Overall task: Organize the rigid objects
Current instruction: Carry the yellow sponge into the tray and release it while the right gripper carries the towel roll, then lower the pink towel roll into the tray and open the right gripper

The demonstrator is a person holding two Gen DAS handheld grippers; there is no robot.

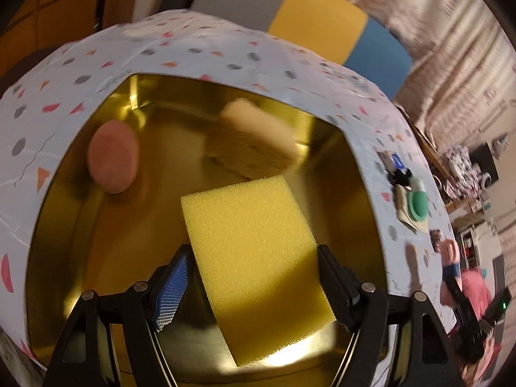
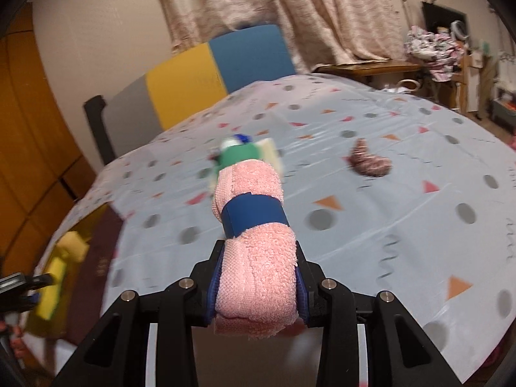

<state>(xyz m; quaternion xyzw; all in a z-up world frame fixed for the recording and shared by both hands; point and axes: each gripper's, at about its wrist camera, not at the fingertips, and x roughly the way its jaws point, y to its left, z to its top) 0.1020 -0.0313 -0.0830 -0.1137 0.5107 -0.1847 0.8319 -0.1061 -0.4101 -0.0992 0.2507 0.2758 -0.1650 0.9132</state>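
Observation:
In the left wrist view my left gripper (image 1: 254, 251) is shut on a yellow sponge (image 1: 254, 245), held tilted above a gold-lined box (image 1: 64, 225). Inside the box lie a pink round disc (image 1: 113, 158) and a tan block with a cream top (image 1: 254, 142), which is blurred. My right gripper (image 2: 259, 248) is shut on a rolled pink towel (image 2: 258, 277) with a blue band (image 2: 254, 216), held above the patterned tablecloth (image 2: 403, 225). The yellow sponge (image 2: 54, 274) shows at the far left of the right wrist view, over the box.
On the cloth ahead of the towel lies a small cluster with a green round item (image 2: 238, 156) and a cream pad (image 2: 269, 151). A brown fuzzy item (image 2: 371, 163) lies to the right. A padded headboard (image 2: 206, 74), curtains and cluttered furniture stand behind the table.

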